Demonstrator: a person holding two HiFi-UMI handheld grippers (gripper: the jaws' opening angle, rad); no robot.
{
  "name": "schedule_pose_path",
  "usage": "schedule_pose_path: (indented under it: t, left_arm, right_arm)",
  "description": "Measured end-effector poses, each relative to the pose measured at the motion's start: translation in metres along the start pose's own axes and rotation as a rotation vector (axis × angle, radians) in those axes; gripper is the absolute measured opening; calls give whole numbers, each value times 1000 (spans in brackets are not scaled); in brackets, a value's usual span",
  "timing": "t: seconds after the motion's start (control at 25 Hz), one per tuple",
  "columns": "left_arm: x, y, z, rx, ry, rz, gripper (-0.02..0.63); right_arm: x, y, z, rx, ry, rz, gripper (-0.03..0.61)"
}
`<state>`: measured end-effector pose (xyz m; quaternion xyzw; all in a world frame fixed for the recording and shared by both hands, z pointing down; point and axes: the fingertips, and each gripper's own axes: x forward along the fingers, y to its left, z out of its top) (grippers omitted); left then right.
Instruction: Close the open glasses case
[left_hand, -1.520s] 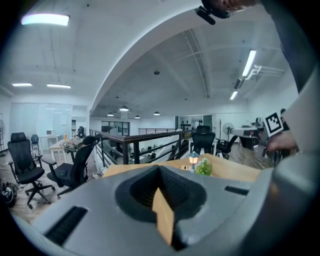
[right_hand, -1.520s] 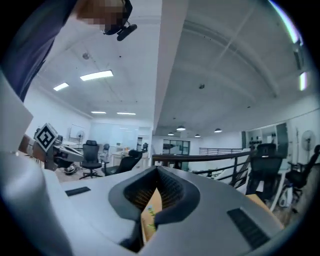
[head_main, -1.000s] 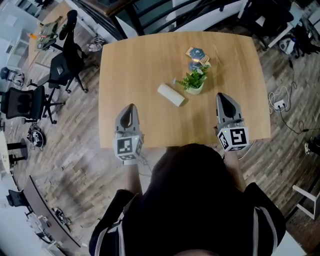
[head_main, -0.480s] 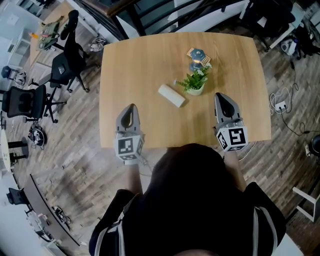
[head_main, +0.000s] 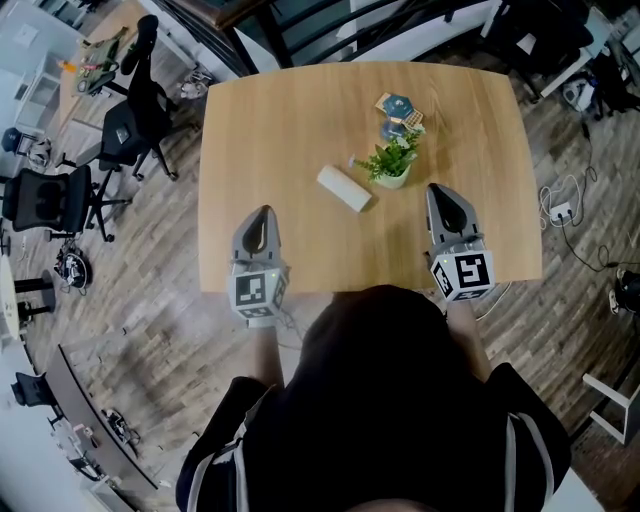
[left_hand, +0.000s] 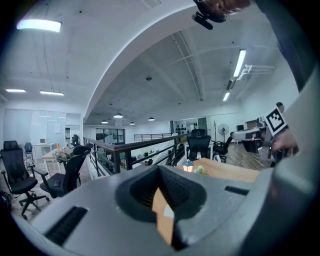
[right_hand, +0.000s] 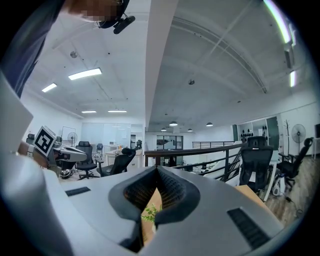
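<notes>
The white glasses case (head_main: 343, 189) lies on the wooden table (head_main: 270, 120) near its middle, slanted, and its lid looks down. My left gripper (head_main: 263, 212) rests at the table's near edge, left of and nearer than the case, its jaws together and empty. To the right of the case, my right gripper (head_main: 441, 190) is shut too, holding nothing. In the left gripper view the shut jaws (left_hand: 160, 167) hide most of the table. In the right gripper view only the plant (right_hand: 149, 212) shows through the slit below the jaws (right_hand: 157, 172).
A small potted plant (head_main: 390, 165) stands just right of the case, with blue coasters (head_main: 397, 108) behind it. Office chairs (head_main: 130, 120) stand on the floor to the left. A power strip and cables (head_main: 558, 210) lie right of the table.
The right gripper has crept very slightly forward along the table's edge. The left gripper and the case are where they were.
</notes>
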<state>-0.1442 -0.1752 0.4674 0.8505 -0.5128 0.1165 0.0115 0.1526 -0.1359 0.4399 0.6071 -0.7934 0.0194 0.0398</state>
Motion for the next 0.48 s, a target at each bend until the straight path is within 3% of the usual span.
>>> schedule_pose_path:
  t: [0.48]
  left_arm:
    - [10,-11,3,-3,4,-24,-2]
  right_arm:
    - [-2,-10,-5,17,26,-8,14]
